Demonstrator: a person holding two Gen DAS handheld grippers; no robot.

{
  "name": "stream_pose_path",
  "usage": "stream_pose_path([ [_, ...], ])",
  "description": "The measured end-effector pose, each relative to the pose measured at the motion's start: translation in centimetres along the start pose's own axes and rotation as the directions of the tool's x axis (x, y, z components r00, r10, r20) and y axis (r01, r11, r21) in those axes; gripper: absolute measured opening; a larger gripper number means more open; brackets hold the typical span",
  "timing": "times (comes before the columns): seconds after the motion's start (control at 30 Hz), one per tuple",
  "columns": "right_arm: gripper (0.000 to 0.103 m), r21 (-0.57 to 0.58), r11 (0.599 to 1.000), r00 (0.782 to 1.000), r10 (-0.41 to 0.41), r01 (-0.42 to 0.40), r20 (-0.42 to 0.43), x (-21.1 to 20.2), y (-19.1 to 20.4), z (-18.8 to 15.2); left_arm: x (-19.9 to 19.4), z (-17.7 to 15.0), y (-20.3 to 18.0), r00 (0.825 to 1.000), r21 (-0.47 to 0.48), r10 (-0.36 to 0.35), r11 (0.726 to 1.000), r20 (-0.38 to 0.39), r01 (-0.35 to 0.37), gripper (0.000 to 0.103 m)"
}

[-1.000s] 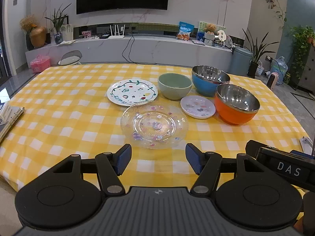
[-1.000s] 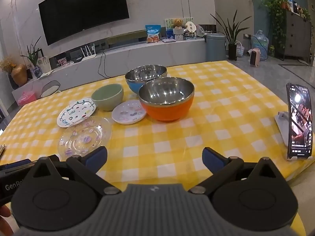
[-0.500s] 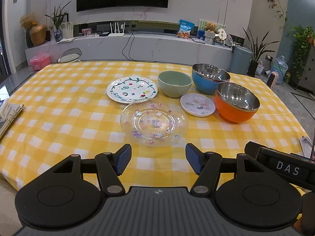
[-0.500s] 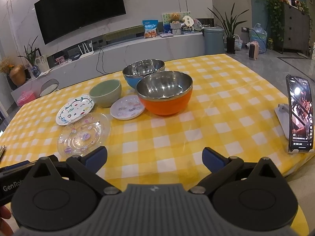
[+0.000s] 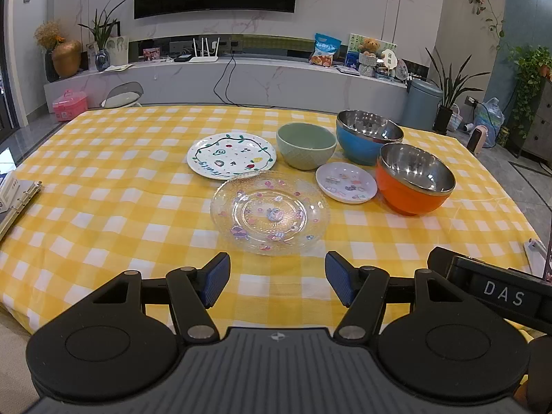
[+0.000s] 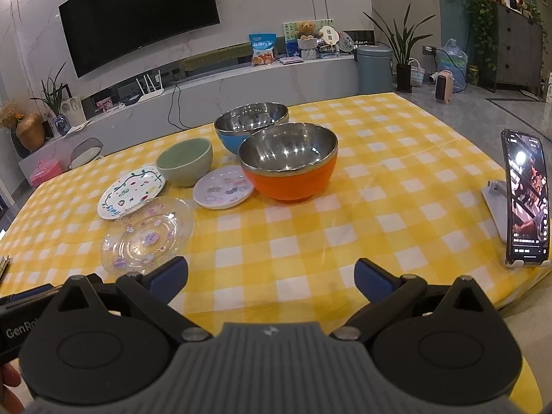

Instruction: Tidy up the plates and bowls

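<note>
On the yellow checked table, a clear glass plate [image 5: 269, 212] [image 6: 146, 236] lies nearest me. Behind it lie a white painted plate [image 5: 231, 155] [image 6: 131, 191], a green bowl [image 5: 306, 145] [image 6: 184, 160], a small white plate [image 5: 346, 182] [image 6: 222, 186], a blue steel bowl [image 5: 369, 136] [image 6: 250, 124] and an orange steel bowl [image 5: 414, 177] [image 6: 288, 160]. My left gripper [image 5: 277, 281] is open and empty, just short of the glass plate. My right gripper [image 6: 270, 276] is open and empty, over the table's front, well short of the orange bowl.
A phone on a white stand [image 6: 526, 200] stands at the table's right edge. A ring binder [image 5: 13, 203] lies at the left edge. The right gripper's body [image 5: 496, 289] shows at the lower right of the left wrist view. A TV bench runs behind the table.
Both grippers have drifted slightly; the dishes sit a little higher in both views. Jaws stay open and no dish has moved.
</note>
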State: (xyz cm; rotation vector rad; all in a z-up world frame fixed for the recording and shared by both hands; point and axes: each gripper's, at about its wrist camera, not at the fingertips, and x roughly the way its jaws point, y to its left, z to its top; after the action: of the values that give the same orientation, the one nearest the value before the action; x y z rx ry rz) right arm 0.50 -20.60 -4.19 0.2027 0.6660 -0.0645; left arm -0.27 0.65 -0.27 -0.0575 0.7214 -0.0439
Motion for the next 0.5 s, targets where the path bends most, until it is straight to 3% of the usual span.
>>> stream_pose_path([
  [0.5, 0.1, 0.001, 1.0, 1.0, -0.003, 0.003, -0.003, 0.05, 0.01, 0.05, 0.07, -0.02, -0.02, 1.0, -0.003, -0.003, 1.0, -0.006, 0.003, 0.074],
])
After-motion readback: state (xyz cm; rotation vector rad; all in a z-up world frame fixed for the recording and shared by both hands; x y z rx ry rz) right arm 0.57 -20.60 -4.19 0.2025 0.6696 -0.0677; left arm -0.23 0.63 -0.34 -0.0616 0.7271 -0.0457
